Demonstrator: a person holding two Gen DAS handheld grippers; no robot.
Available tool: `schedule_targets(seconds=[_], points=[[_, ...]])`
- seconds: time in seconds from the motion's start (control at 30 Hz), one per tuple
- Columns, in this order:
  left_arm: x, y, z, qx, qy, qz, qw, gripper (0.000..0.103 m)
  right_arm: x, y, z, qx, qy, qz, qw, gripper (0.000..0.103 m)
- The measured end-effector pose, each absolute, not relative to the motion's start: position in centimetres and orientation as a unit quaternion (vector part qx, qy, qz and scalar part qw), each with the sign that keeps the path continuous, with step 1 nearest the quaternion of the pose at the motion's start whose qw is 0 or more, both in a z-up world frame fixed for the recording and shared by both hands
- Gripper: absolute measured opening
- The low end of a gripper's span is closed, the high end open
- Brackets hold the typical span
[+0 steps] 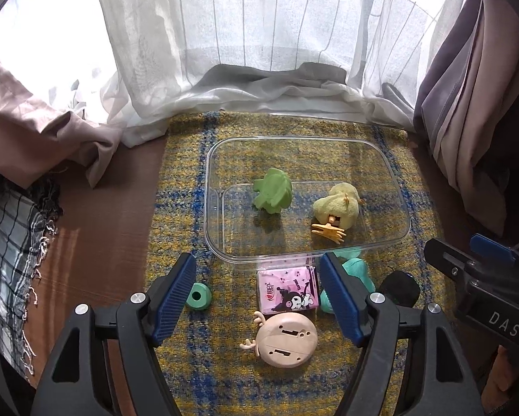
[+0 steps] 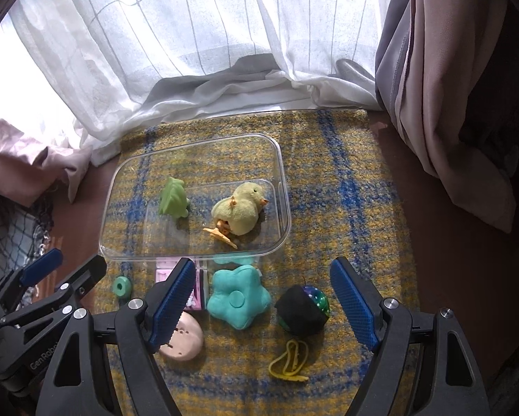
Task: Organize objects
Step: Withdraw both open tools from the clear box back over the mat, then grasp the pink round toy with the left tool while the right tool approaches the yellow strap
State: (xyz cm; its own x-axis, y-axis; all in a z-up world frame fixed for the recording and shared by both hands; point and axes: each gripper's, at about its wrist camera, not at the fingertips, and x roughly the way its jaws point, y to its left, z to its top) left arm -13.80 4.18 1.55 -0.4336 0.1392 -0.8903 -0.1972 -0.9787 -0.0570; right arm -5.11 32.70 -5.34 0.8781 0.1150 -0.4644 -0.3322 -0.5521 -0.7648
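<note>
A: Where do things stand?

B: Both grippers hover with jaws spread wide and nothing between them. The left gripper [image 1: 257, 294] sits over the pink tissue pack [image 1: 289, 289] and the beige round toy [image 1: 285, 339]; the right gripper [image 2: 263, 300] frames the teal star cushion [image 2: 238, 300] and the black ball [image 2: 303, 310].

A: And the clear bin [image 2: 120, 176]?

B: At 12 o'clock from both, on the yellow plaid cloth [image 2: 346, 208]. It already holds the green toy [image 2: 172, 201] and the plush chick [image 2: 240, 213]. Loose items lie along its near edge: a green ring [image 1: 198, 296] at 9 o'clock of the tissue pack, and a yellow band [image 2: 289, 360] at 6 o'clock of the ball.

A: What could go wrong?

B: My guess is crowding. The star lies just beside the tissue pack and the ball, so jaws closing on one may nudge a neighbour. The ball could roll off the pads. The grippers are also close, so reaching together risks a collision. And the bin looks light; a bump on its rim might slide it.
</note>
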Motion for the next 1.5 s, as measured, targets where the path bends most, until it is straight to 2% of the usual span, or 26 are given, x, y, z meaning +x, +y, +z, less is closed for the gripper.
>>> schedule_targets(seconds=[0.6, 1.5], points=[[-10.2, 4.3, 0.6, -0.537, 0.039, 0.835, 0.115, 0.077, -3.8, 29.9, -1.6, -0.833, 0.103, 0.183, 0.512, 0.08], [-8.4, 6.1, -5.5, -0.612, 0.071, 0.771, 0.161, 0.077, 1.7, 26.5, 1.5, -0.793, 0.188, 0.042, 0.577, 0.079]])
